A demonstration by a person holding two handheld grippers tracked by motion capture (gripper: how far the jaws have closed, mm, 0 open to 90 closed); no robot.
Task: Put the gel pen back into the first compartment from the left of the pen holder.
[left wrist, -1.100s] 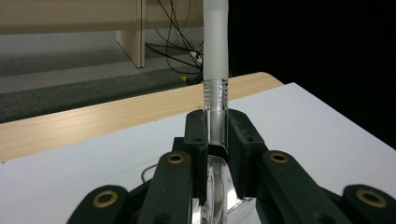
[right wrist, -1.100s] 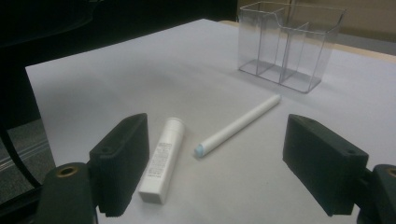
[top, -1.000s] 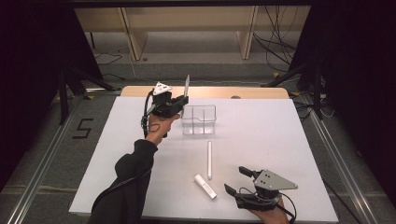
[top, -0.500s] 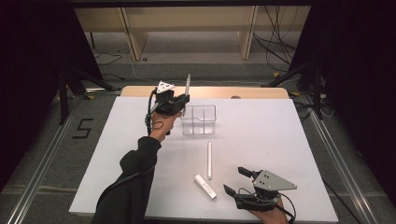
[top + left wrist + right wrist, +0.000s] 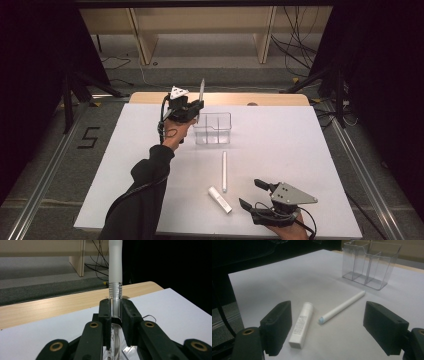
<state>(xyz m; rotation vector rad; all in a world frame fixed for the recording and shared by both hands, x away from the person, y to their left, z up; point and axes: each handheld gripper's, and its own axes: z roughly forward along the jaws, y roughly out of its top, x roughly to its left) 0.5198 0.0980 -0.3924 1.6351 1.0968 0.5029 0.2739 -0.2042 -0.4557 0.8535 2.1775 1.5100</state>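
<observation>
Dark room; grey carpet floor [image 5: 210, 62]; wooden shelf legs [image 5: 142, 37]; black cables [image 5: 295, 30]; floor marking "5" [image 5: 89, 137].

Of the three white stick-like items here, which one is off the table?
The white tube clamped upright in the left gripper, beside the clear organizer. The long pen and short tube lie flat on the table.

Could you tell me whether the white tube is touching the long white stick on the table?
Apart. In the right gripper view, a strip of bare table shows between the tube and the stick's blue-tipped end; the high view also shows them lying separately.
</observation>
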